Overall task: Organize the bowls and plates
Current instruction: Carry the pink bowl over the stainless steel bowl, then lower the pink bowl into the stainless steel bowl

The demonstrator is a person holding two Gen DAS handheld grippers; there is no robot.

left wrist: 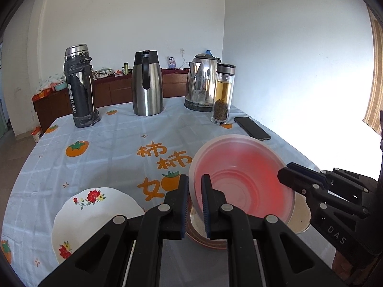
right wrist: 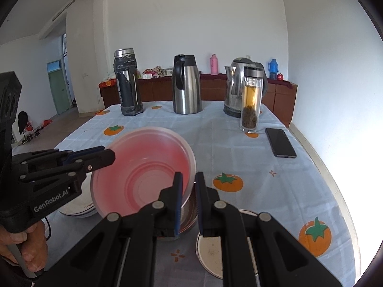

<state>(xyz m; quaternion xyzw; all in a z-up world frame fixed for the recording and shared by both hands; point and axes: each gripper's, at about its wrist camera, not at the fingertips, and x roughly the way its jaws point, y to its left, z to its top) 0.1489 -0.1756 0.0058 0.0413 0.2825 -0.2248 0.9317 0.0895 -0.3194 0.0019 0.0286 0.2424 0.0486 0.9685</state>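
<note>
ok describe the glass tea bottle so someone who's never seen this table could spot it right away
Look along the far end of the table, where four tall containers stand in a row. At the right end, just in front of the shiny electric kettle, stands the glass tea bottle, near a black phone. It is the only see-through one: amber liquid above dark leaves.

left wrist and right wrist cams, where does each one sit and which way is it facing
Left wrist: rides the left claw, looking across the table toward the wall; its jaws pinch the pink bowl rim; the right claw enters from the right.
Right wrist: rides the right claw, facing the same way; its jaws pinch the bowl's opposite rim; the left claw and the hand show at left.
Shared: bowl, kettle, tea bottle, phone.
</note>
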